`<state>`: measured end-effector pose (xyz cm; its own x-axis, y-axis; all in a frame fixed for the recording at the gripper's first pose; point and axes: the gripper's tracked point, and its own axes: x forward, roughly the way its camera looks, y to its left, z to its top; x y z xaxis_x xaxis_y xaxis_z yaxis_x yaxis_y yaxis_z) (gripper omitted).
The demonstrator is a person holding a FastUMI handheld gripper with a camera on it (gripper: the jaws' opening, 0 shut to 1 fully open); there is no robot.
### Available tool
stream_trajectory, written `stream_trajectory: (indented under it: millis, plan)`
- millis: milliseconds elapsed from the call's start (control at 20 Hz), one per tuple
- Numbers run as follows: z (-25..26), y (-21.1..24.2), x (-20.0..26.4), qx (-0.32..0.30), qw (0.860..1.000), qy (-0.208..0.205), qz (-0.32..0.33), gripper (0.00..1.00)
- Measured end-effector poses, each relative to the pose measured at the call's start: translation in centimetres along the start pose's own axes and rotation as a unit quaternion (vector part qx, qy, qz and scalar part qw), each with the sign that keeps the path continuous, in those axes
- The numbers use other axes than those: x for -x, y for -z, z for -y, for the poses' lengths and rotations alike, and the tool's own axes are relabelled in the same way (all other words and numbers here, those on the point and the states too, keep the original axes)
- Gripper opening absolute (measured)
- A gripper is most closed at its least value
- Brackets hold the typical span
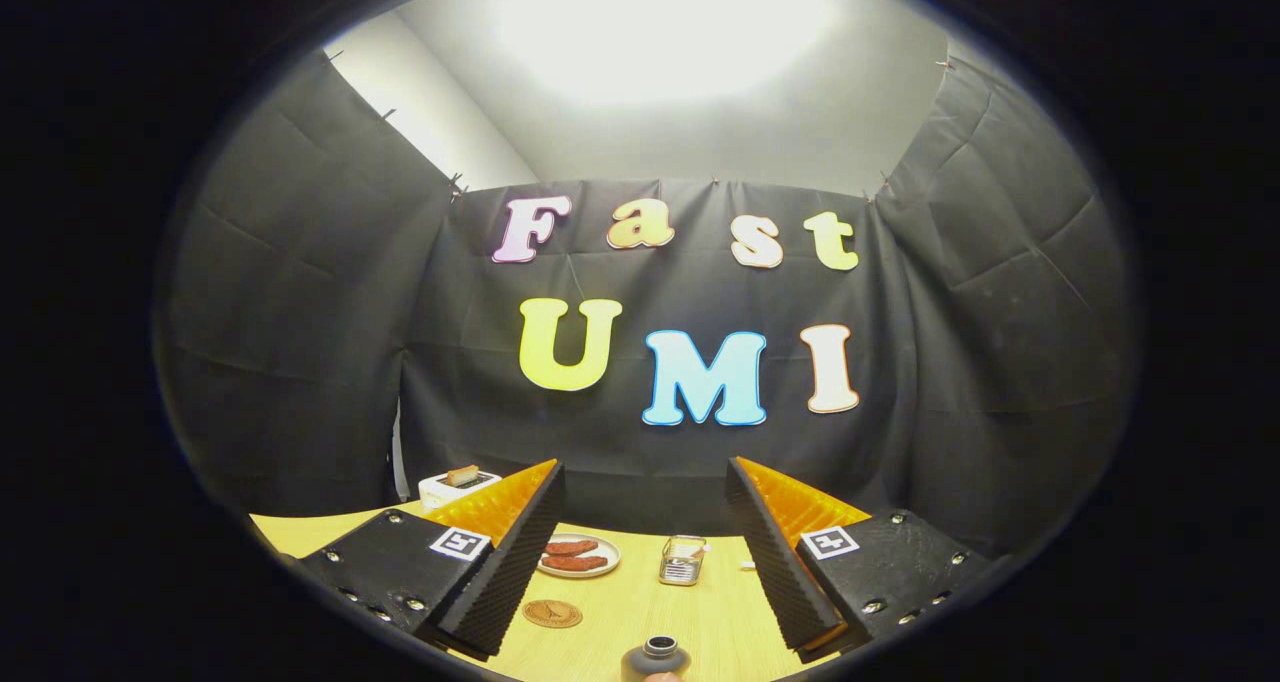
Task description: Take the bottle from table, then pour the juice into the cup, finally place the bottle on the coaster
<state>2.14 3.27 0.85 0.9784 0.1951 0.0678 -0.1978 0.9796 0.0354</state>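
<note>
My gripper (pixel 645 487) is open, its two fingers spread wide above the wooden table (pixel 700 612) with nothing between them. The bottle (pixel 656 657), dark with a round open mouth, stands close below, between the fingers and nearest to me; only its top shows. A small clear cup (pixel 683 559) with a metal frame sits farther out on the table, between the fingers. The round brown coaster (pixel 552 613) lies flat beside the left finger, nearer than the cup.
A white plate (pixel 578 556) with two reddish sausages rests beyond the coaster. A white toaster (pixel 455 485) with bread in it stands at the table's far left, behind the left finger. Black cloth walls the booth close behind the table.
</note>
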Motion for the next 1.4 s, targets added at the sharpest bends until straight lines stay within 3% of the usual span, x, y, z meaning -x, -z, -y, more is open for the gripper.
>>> stream_trajectory:
  millis: [650,1400]
  plan:
    - [1.6,9.4,0.1,-0.023,0.999,-0.019,-0.043,0.98]
    - [0.9,20.4,0.4,-0.016,0.988,-0.051,-0.147,0.98]
